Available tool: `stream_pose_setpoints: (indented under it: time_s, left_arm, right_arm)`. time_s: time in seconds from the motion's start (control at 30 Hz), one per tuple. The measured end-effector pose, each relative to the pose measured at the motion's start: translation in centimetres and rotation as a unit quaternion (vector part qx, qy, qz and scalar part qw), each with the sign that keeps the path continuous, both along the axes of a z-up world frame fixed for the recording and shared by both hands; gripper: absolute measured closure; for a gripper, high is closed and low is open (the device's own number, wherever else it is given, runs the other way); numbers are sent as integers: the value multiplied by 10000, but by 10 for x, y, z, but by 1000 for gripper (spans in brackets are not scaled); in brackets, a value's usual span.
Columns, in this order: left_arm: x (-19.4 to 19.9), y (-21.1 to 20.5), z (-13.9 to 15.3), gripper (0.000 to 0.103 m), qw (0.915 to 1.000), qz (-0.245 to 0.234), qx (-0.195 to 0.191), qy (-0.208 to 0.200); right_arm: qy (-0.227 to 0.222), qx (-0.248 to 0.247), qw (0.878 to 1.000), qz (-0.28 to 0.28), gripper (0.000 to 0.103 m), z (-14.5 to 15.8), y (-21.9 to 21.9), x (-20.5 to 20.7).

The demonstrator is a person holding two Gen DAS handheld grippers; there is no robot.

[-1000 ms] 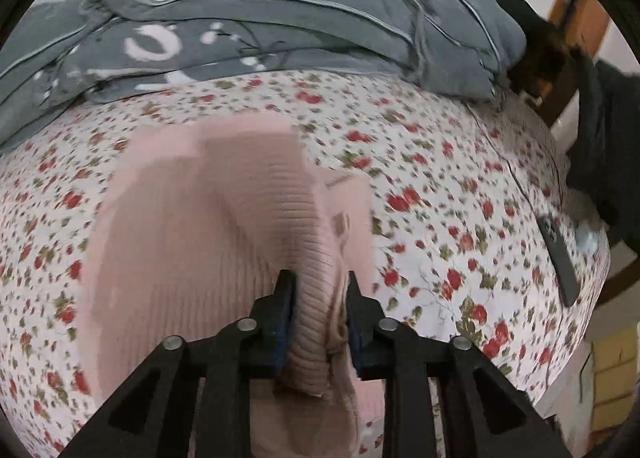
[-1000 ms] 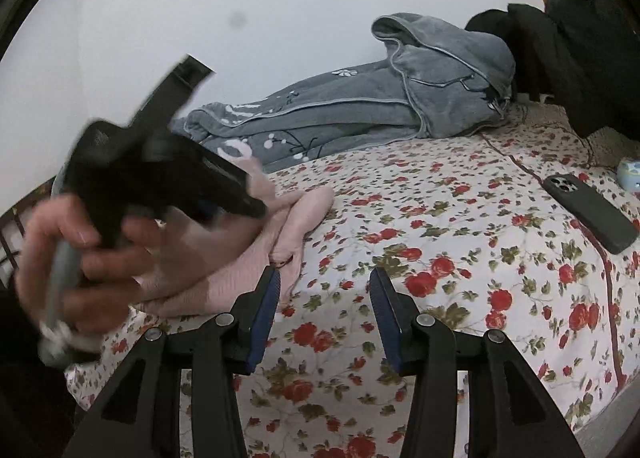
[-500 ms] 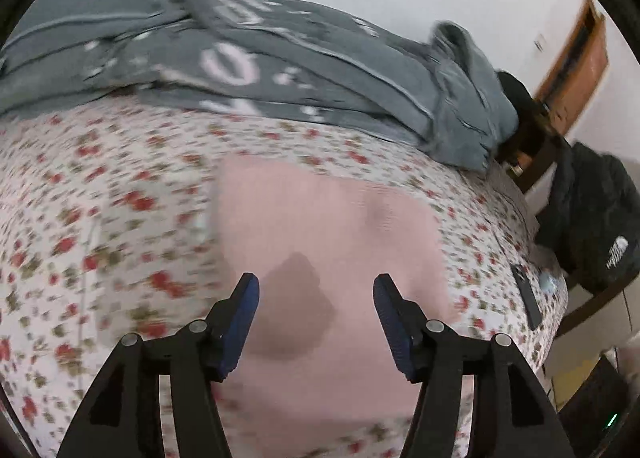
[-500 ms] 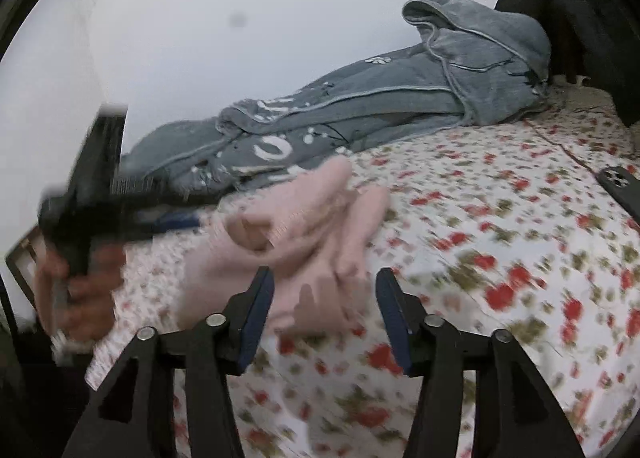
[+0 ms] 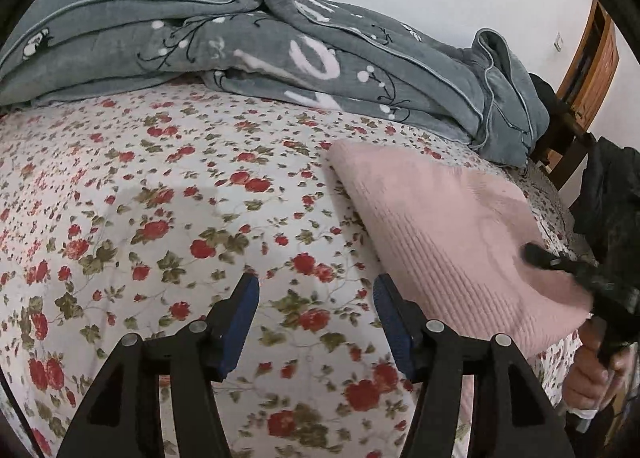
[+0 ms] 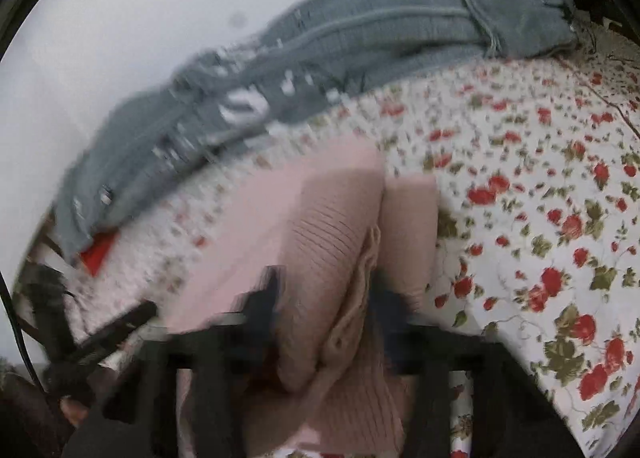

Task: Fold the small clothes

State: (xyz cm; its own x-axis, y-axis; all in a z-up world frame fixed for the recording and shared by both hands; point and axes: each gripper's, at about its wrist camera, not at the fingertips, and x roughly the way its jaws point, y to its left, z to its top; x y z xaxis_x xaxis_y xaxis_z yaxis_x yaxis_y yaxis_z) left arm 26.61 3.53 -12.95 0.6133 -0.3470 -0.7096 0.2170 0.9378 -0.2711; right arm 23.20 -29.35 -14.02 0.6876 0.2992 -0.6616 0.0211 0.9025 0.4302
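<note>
A pink ribbed knit garment (image 5: 440,225) lies folded on the floral bed sheet (image 5: 160,217), to the right of my left gripper (image 5: 316,310). That gripper is open over bare sheet with nothing between its fingers. My right gripper (image 5: 536,256) comes in from the right edge, held by a hand (image 5: 588,374), with its tip on the garment's near right corner. The right wrist view is blurred: the right gripper (image 6: 328,298) has its jaws closing, with a bunched fold of the pink garment (image 6: 332,225) pinched between them.
A rumpled grey blanket (image 5: 280,57) runs along the back of the bed by the white wall. A dark jacket (image 5: 612,193) and wooden furniture (image 5: 592,57) stand past the bed's right end. Something red (image 6: 98,254) shows at the far left under the blanket's end.
My left gripper let go of the pink garment, opened and slid left onto bare sheet. My right gripper moved in over the garment and closed on its fold.
</note>
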Motion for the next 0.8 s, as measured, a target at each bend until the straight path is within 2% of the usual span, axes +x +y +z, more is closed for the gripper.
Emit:
stream_pose_setpoints:
  time_s: [0.1, 0.2, 0.27, 0.33, 0.4, 0.5, 0.57, 0.73, 0.8]
  left_arm:
    - [1, 3, -2, 46, 9999, -45, -82, 80]
    - [-3, 1, -1, 46, 9998, -180, -116, 47]
    - [-6, -5, 1, 46, 9994, -325, -115, 10]
    - [-10, -12, 2, 45, 9989, -465, -111, -16]
    - [-14, -19, 1, 45, 9983, -571, -105, -31]
    - [-21, -28, -1, 45, 9975, -707, -64, 1]
    - [-27, -32, -3, 45, 9969, -782, 0, 3]
    - [-40, -35, -6, 45, 9972, -743, 37, 7]
    - [-48, -35, -7, 45, 9971, -764, -25, 16]
  right_arm:
    - [-544, -162, 9983, 133, 86, 15, 3, -13]
    - [-1117, 127, 9936, 139, 90, 28, -13, -31]
    - [-950, -150, 9954, 47, 90, 15, -18, -26]
    - [-514, -318, 9982, -20, 89, -7, -20, -15]
    - [-381, -105, 9992, -57, 83, -19, -30, -12]
    - [-524, 49, 9985, -142, 70, -3, -39, -26]
    - [-686, 21, 9976, -137, 67, 11, -39, -38]
    - [-908, 174, 9954, 250, 55, 27, -22, -62]
    - [-891, 213, 9952, 353, 46, 23, -13, -64]
